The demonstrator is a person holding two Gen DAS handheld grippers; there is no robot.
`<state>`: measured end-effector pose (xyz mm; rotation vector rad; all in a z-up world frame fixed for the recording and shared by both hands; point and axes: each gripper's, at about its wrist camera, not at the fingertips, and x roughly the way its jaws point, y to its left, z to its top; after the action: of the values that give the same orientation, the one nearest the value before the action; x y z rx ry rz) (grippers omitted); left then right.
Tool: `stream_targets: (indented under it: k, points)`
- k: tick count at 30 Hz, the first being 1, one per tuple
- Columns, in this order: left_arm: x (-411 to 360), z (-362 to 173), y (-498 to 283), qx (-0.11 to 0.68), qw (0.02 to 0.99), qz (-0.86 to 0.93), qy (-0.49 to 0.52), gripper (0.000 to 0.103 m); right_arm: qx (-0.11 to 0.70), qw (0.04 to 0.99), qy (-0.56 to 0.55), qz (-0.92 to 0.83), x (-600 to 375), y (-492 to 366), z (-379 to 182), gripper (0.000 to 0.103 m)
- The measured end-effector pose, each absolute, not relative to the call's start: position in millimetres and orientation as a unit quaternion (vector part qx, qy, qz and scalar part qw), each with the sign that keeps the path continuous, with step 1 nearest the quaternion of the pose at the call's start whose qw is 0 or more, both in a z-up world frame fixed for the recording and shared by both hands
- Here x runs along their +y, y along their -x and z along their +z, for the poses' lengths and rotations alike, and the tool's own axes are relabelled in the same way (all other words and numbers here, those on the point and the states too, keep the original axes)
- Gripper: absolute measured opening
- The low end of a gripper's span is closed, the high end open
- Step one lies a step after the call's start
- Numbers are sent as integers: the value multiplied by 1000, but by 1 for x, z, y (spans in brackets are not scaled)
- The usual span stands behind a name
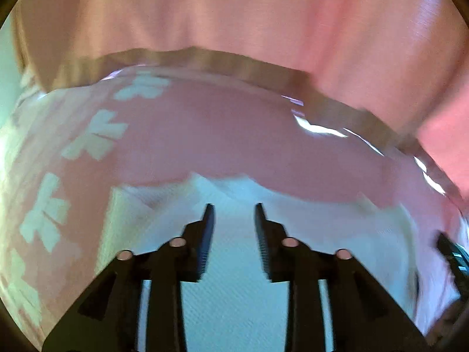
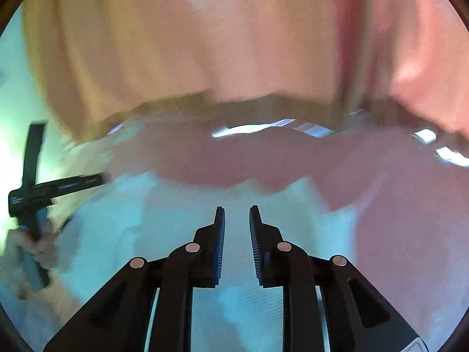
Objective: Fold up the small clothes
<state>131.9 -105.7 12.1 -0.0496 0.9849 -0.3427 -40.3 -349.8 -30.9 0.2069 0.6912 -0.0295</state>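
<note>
Both views blurred by motion; detail soft throughout.

Left wrist view, left to right: a row of pale flower-like shapes [image 1: 93, 135] runs down the left side of a glossy pink table top [image 1: 219, 135]. A white garment [image 1: 337, 234] with a fine ribbed weave lies on the table, filling the lower middle and spreading right. The left gripper [image 1: 234, 209] sits over this cloth, its two fingers spread with a clear gap between them and white fabric showing through the gap; nothing is pinched. A brown table edge [image 1: 249, 70] arcs across the frame above, and past it hangs peach-pink cloth [image 1: 234, 14]. At the far right rim a dark piece of the other tool shows, too cut off to read.

Right wrist view, left to right: at the far left the left gripper [image 2: 101, 179] shows from the side, gripped by the person's left hand [image 2: 35, 246]; its tip meets the left margin of the white garment [image 2: 117, 220]; from here I cannot tell how its fingers stand. The right gripper [image 2: 236, 209] hovers low over the middle of the garment, fingers parted by a narrow gap, holding nothing. Pink table top [image 2: 410, 220] lies bare to the right.
</note>
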Motion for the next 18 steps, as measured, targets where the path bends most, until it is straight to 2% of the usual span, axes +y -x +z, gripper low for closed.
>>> stream_targets:
  k: [3,6,8,12,13,14,17,18]
  points:
    - [-129,-1,-100,492,845,-210,-1,37,393,914,-84,54,-300,28,-65,17]
    - [-140,-25,-85,502,836,-213,-62,37,426,903,-35,47,-285,24,-93,8]
    - [-133,-32,-85,490,840,-217,-89,38,431,901,-48,21,-319,32,-102,0]
    - [-99,-28,-89,475,854,-189,-93,38,418,896,-140,-54,-393,59,-98,0]
    - [-91,-26,-93,476,858,-173,-89,38,419,891,-135,-109,-402,65,-96,10]
    - [-84,-23,-95,474,862,-162,-82,36,415,891,-136,-124,-406,68,-94,10]
    - [-82,-12,-91,469,866,-162,-64,37,394,898,-185,-65,-393,68,-82,9]
    - [-86,-12,-90,469,865,-164,-64,38,389,905,-167,-43,-375,60,-76,9]
